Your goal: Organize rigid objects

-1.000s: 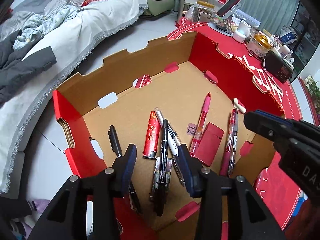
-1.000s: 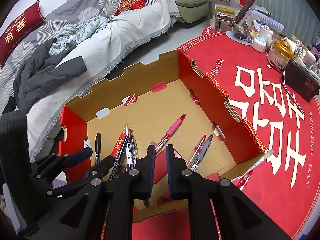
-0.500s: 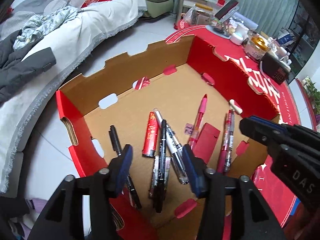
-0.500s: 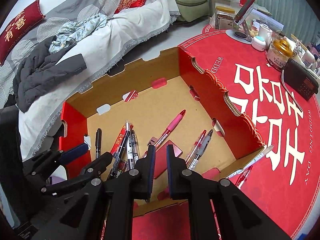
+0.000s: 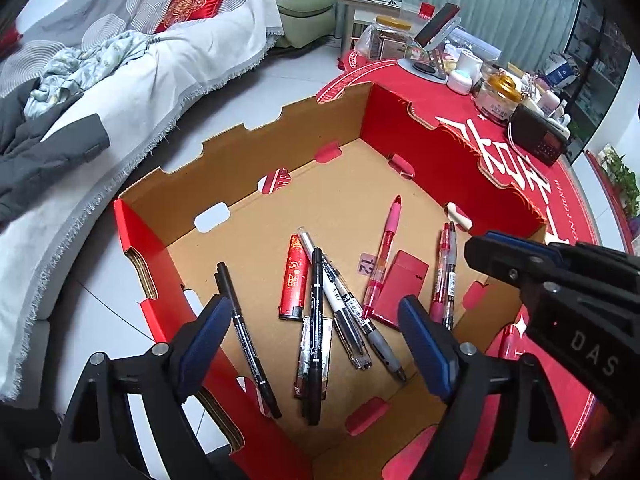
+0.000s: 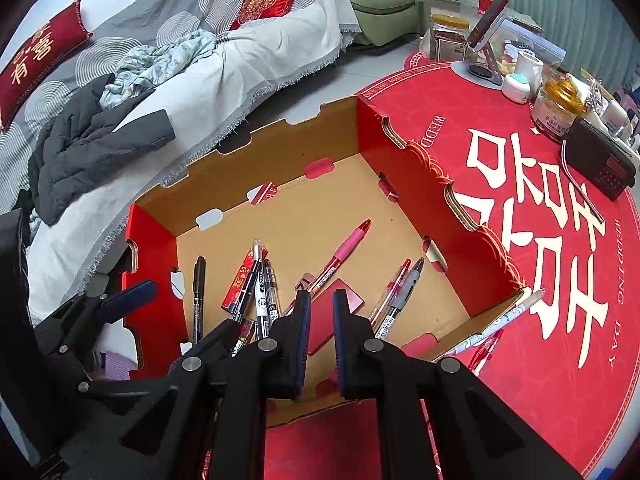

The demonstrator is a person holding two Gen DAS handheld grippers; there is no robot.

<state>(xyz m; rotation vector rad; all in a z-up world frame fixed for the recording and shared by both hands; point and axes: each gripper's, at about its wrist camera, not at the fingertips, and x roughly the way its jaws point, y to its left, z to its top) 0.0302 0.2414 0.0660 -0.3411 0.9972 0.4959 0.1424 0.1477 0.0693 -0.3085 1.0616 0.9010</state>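
On the far left a bed with a grey and white cover carries a dark jacket and red cushions. My left gripper hangs over the near left part of the cardboard box, its jaws opening, the blue pads wide apart and pressing on nothing; pens lie below the gap on the box floor.

Inside the box, from its left wall: a thin black marker lying alone, then a red lighter, a second black marker crossing a clear pen with a black cap, and under them a flat dark packet. Further right a pink pen points toward the far corner, its lower end touching a flat red case. Just beside that lie a red pen and a grey-gripped pen, side by side.

My right gripper hovers over the near edge of the box with its jaws pressed together, pinching nothing.

Right of the box, on the red cloth of the surface, a white pen and a red pen lie outside against the near right corner. Jars, a phone on a stand and a black radio stand at the far edge.
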